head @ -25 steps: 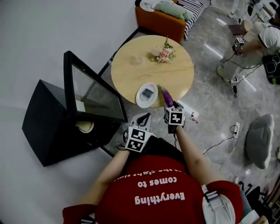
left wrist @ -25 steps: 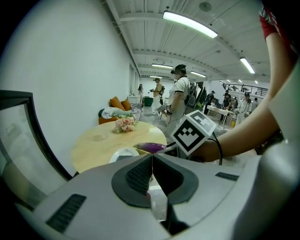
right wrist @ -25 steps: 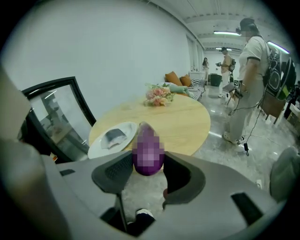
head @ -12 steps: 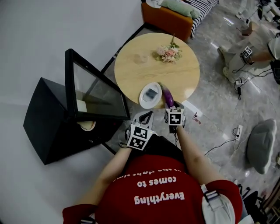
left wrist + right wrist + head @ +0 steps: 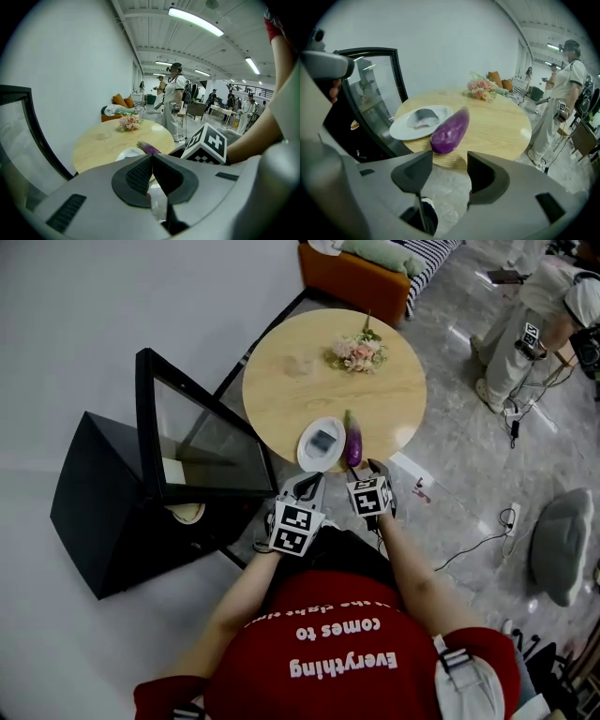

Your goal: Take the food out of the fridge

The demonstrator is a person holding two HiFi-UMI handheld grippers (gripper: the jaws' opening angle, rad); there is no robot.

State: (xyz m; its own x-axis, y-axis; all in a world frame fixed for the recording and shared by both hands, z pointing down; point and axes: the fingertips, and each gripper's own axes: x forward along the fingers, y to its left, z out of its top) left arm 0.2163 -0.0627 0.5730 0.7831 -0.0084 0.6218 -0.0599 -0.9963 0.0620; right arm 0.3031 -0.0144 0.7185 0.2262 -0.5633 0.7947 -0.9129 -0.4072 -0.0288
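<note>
A purple eggplant (image 5: 352, 440) (image 5: 450, 131) lies on the round wooden table (image 5: 375, 399) at its near edge, right of a white plate (image 5: 317, 443) (image 5: 419, 123) that bears a grey piece of food. My right gripper (image 5: 374, 469) (image 5: 450, 171) is open just short of the eggplant, with nothing between its jaws. My left gripper (image 5: 307, 487) (image 5: 152, 157) is shut and empty, near the table's edge beside the plate. The black fridge (image 5: 98, 512) stands at the left with its glass door (image 5: 202, 442) open; a pale round food item (image 5: 183, 512) shows inside.
A small bunch of flowers (image 5: 354, 352) sits on the table's far side. An orange sofa (image 5: 356, 277) stands beyond it. A person (image 5: 539, 306) stands at the far right, with cables and a grey cushion (image 5: 558, 540) on the floor.
The eggplant was in my right gripper's jaws; now it rests on the table and the right gripper has let go and drawn back a little. The left gripper stays shut.
</note>
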